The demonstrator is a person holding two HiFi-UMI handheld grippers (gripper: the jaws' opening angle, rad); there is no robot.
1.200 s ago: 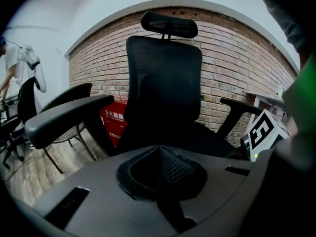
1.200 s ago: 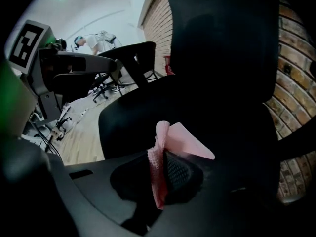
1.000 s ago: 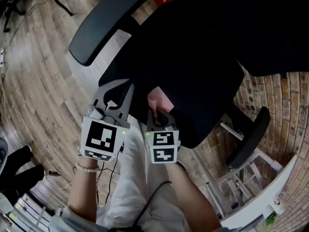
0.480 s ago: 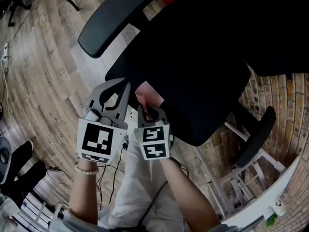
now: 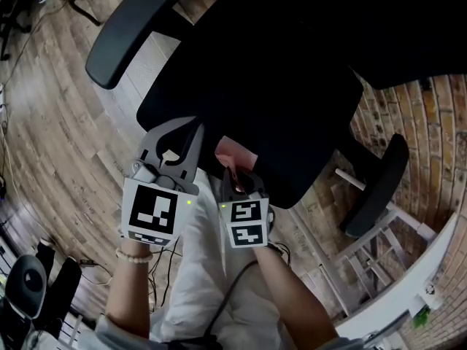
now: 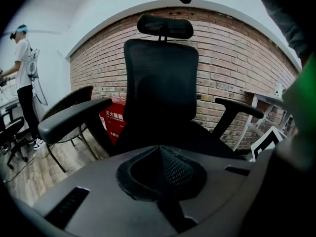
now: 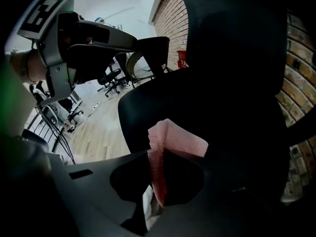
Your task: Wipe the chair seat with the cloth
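while the pink cloth [image 5: 235, 154] is pinched between the jaws of the right gripper [image 5: 233, 169], it is held at the front edge of the black chair seat [image 5: 277, 122]; whether cloth and seat touch cannot be told. in the right gripper view the cloth [image 7: 173, 142] is seen rising out of the right gripper [image 7: 158, 181], its top folded over toward the seat [image 7: 163, 98]. the left gripper [image 5: 195, 128] is held just beside the right one, near the seat's front left corner, with its jaws pressed together on nothing. a backrest [image 6: 160, 83] is seen ahead of the left gripper [image 6: 160, 152], against a brick wall [image 6: 232, 58]. an armrest [image 5: 131, 28] is seen at the seat's left, above a wooden floor [image 5: 66, 137].
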